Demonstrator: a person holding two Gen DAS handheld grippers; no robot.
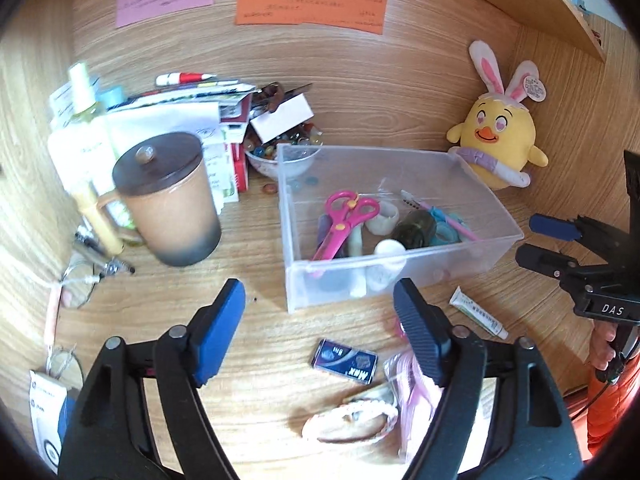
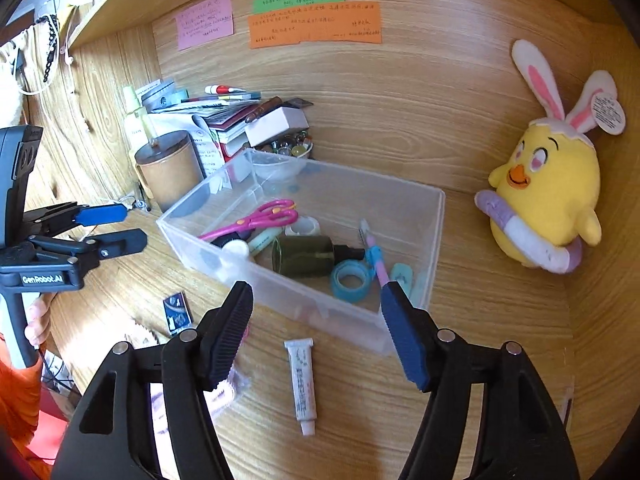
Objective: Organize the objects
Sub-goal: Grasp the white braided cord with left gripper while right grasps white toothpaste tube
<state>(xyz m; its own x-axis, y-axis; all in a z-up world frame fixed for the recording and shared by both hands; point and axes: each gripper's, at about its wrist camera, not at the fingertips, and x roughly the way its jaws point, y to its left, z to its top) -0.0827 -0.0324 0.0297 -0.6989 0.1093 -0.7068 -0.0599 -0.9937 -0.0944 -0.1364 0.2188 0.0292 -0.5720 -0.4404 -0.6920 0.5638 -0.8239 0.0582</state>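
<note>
Clear plastic bin (image 2: 434, 216) at desk centre already holds pink scissors (image 2: 260, 218), blue tape roll (image 2: 351, 276) and bottle; white tube (image 2: 302, 384) and dark card (image 1: 345, 361) remain outside, my left gripper (image 1: 320, 330) and right gripper (image 2: 316, 330) both open, empty.

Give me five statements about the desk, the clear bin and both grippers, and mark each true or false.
1. The pink scissors lie inside the clear bin. True.
2. The white tube is in the bin. False: it lies on the desk in front of the bin.
3. The left gripper grips the blue card. False: its jaws are open and empty.
4. The brown mug has its lid on. True.
5. The right gripper is shut. False: it is open, holding nothing.
</note>
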